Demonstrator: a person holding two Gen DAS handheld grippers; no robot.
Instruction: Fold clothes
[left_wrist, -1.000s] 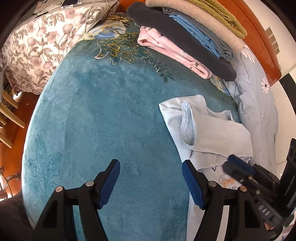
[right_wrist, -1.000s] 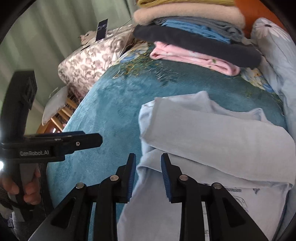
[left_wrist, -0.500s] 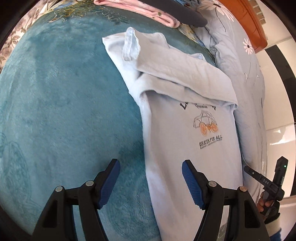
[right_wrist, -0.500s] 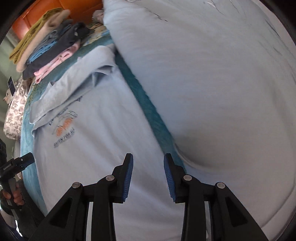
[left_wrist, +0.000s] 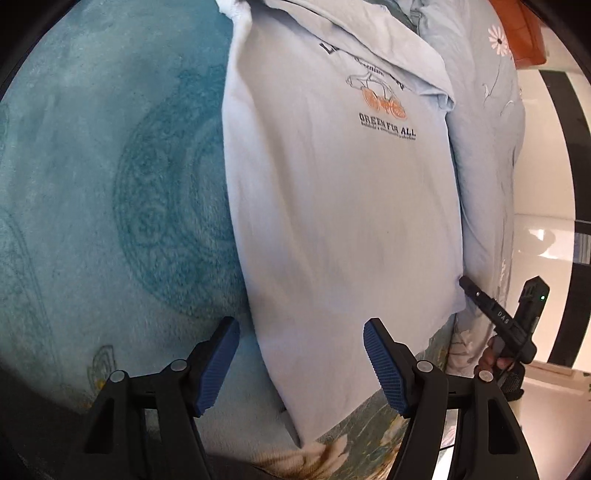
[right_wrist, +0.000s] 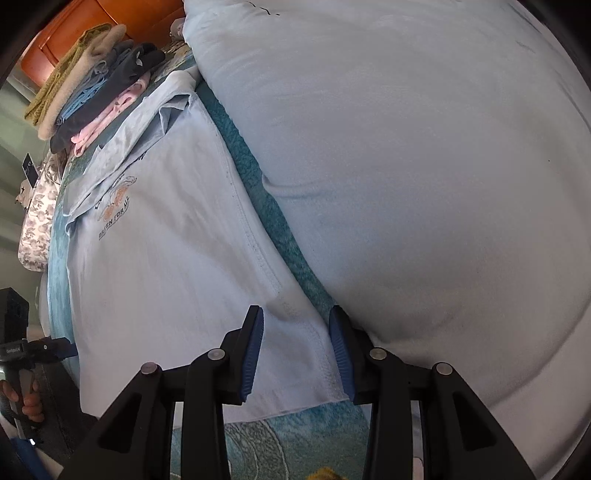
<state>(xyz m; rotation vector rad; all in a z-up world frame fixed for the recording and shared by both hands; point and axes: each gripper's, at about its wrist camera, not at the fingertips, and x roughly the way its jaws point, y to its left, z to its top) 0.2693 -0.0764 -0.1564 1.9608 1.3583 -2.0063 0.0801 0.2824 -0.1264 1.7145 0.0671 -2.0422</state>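
left gripper (left_wrist: 301, 363) spread wide, now at shirt (left_wrist: 340, 206) near hem | right gripper (right_wrist: 295, 349) parted, now straddling hem corner

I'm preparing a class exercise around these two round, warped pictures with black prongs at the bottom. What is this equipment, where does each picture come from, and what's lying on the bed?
No robot here: a person holds a two-finger gripper in each hand, each with a wide-angle camera looking along its fingers. One picture comes from the left gripper, the other from the right gripper. Both are open and hold nothing. A pale blue T-shirt, sleeves folded in, lies on a teal blanket; the right gripper's fingers straddle its bottom corner. Beside it sit a light blue duvet and a stack of folded clothes.
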